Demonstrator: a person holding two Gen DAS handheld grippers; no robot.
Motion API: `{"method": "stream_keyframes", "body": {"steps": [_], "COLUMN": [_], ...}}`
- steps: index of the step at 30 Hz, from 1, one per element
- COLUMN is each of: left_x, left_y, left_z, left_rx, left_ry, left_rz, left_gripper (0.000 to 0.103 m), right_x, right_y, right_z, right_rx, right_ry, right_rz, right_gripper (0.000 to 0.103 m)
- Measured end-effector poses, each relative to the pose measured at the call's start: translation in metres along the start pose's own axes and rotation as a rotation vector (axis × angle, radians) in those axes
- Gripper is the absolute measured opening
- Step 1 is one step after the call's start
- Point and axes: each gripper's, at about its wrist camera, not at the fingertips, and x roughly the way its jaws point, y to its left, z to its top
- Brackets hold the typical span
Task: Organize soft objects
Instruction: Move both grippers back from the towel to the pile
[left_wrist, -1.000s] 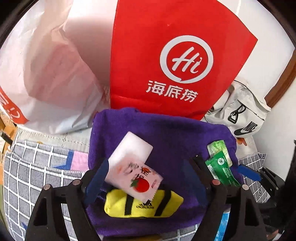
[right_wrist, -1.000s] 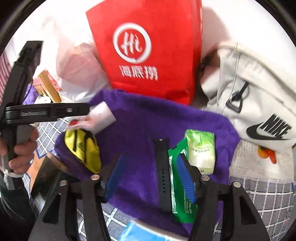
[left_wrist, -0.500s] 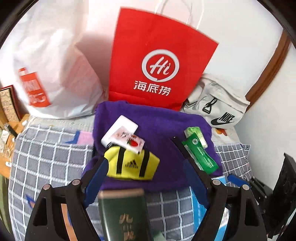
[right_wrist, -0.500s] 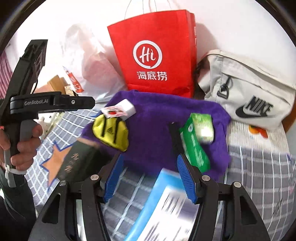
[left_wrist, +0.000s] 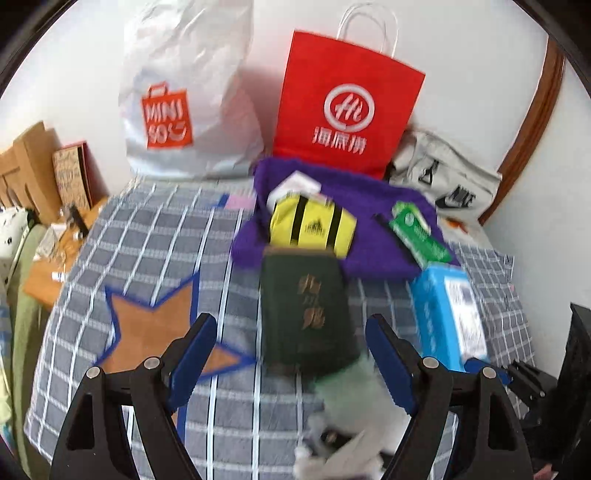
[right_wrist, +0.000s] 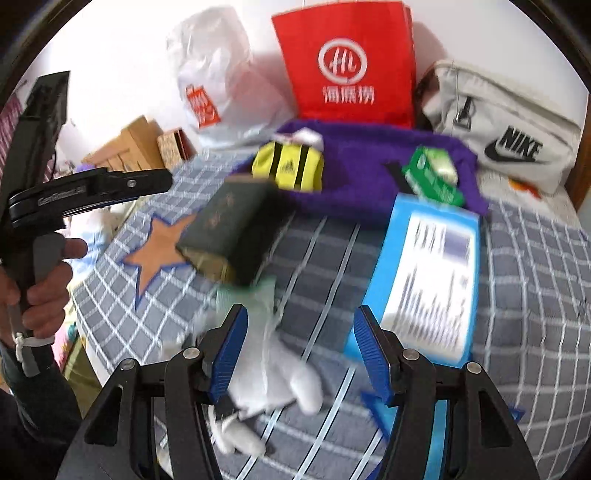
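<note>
Several small items are already gathered on the purple towel (left_wrist: 373, 218), while the box (left_wrist: 306, 310) and white gloves (right_wrist: 266, 362) remain loose, with the left gripper (left_wrist: 291, 354) and right gripper (right_wrist: 299, 350) both held wide apart and empty.

a red paper bag (left_wrist: 347, 107) and white plastic bag (left_wrist: 188, 96) stand against the wall behind the checked bedcover (left_wrist: 147, 236).

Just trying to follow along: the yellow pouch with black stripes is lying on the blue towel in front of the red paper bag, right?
Not quite. The towel under the yellow pouch is purple, not blue, as the left wrist view shows. It does lie in front of the red paper bag.
</note>
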Motion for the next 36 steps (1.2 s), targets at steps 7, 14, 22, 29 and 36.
{"method": "stream_keyframes", "body": {"steps": [7,14,22,29,36], "left_x": [-0.004,0.006,0.022,0.032,0.015], "left_y": [0.006,-0.003,-0.016,-0.023,-0.011], "left_z": [-0.05,-0.095,-0.123,-0.133,-0.125], "left_rx": [0.062,0.103,0.141,0.167,0.175], "left_ry": [0.061,0.109,0.136,0.116,0.056], "left_rz": [-0.051,-0.101,-0.149,-0.155,-0.149], "left_gripper": [0.081,0.081,0.076,0.048,0.018], "right_x": [-0.003,-0.01,-0.016,-0.01,-0.01], "right_y": [-0.001,-0.007,-0.016,-0.019,-0.011], "right_z": [-0.025,-0.043,-0.062,-0.066,-0.066], "right_rx": [0.054,0.079,0.085,0.087,0.068], "right_ry": [-0.012,-0.035,-0.037,-0.028,-0.041], "right_rz": [0.012,-0.032,-0.066,-0.081,-0.067], "right_gripper": [0.06,0.06,0.06,0.06,0.06]}}
